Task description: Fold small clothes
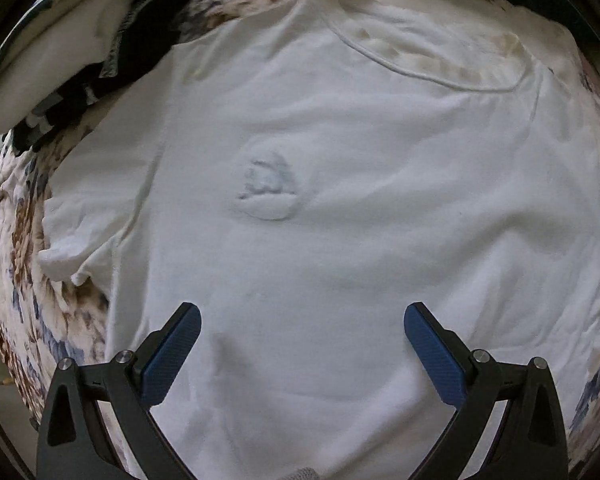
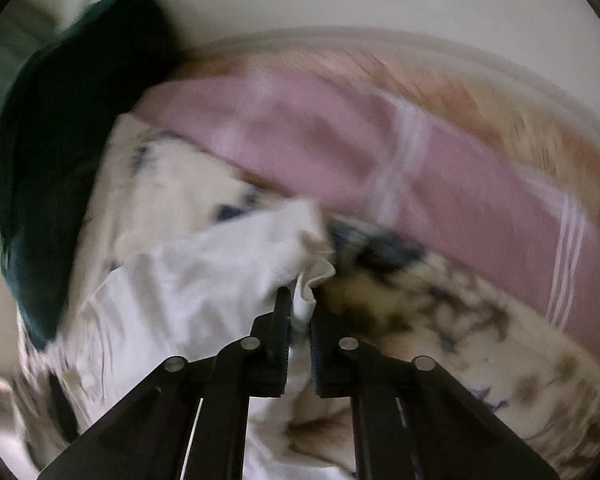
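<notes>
A white T-shirt (image 1: 340, 184) lies spread flat on a flower-print bedspread (image 1: 24, 264), collar at the far side, a faint round print at its middle. My left gripper (image 1: 302, 320) is open and empty, its blue pads (image 1: 172, 356) wide apart just above the shirt's lower part. In the blurred right wrist view my right gripper (image 2: 300, 304) is shut on a bunched edge of the white T-shirt (image 2: 204, 276), lifted off the bedspread (image 2: 440, 320).
A pile of white and black clothes (image 1: 80, 52) lies at the far left of the bed. In the right wrist view a pink striped cloth (image 2: 380, 160) lies behind the shirt and a dark green cloth (image 2: 60, 140) at the left.
</notes>
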`<state>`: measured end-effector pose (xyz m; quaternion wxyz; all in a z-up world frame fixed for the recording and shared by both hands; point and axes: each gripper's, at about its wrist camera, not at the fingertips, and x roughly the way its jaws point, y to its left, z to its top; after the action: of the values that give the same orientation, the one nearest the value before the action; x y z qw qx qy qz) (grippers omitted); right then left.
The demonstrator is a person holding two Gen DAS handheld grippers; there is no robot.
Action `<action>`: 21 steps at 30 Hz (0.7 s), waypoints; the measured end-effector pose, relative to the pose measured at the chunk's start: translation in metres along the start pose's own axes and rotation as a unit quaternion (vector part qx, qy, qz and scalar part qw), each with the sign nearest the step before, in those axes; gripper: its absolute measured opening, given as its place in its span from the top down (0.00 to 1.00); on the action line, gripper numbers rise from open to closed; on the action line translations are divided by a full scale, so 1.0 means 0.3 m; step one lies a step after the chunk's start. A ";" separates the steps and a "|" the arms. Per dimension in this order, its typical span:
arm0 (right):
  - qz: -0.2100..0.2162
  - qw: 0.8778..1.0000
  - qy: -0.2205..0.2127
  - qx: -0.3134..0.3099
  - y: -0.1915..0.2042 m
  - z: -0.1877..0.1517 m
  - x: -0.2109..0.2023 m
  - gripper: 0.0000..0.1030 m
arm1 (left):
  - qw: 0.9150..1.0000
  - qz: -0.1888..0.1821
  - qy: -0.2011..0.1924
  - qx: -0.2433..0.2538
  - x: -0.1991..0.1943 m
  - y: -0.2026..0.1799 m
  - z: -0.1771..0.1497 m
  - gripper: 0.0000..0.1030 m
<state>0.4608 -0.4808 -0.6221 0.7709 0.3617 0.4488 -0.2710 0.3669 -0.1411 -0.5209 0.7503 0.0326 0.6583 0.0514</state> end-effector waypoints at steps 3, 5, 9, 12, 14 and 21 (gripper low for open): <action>0.005 0.993 -0.040 -0.111 0.211 -0.033 -0.074 0.94 | 1.000 -0.004 -0.004 -0.023 -0.020 0.067 -0.003 0.00; 0.013 0.979 -0.045 -0.196 0.368 -0.097 -0.093 0.94 | 0.999 -0.004 -0.007 -0.038 -0.043 0.121 -0.015 0.00; 0.018 0.925 -0.033 -0.379 0.625 -0.366 -0.069 0.95 | 0.997 0.009 -0.023 -0.068 -0.089 0.255 -0.057 0.00; 0.015 0.873 -0.016 -0.488 0.725 -0.607 -0.002 0.95 | 0.996 0.026 -0.025 -0.082 -0.095 0.360 -0.099 0.00; 0.008 0.844 -0.011 -0.536 0.746 -0.735 0.025 0.95 | 0.995 0.030 -0.019 -0.088 -0.084 0.385 -0.095 0.00; -0.022 0.812 0.056 -0.581 0.692 -0.895 0.036 0.78 | 0.994 0.035 -0.007 -0.106 -0.037 0.495 -0.109 0.00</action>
<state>0.4867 -0.1440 -0.6564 0.8049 -0.1488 0.5728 0.0443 0.3279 0.0044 -0.4970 0.7521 -0.0239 0.6419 0.1474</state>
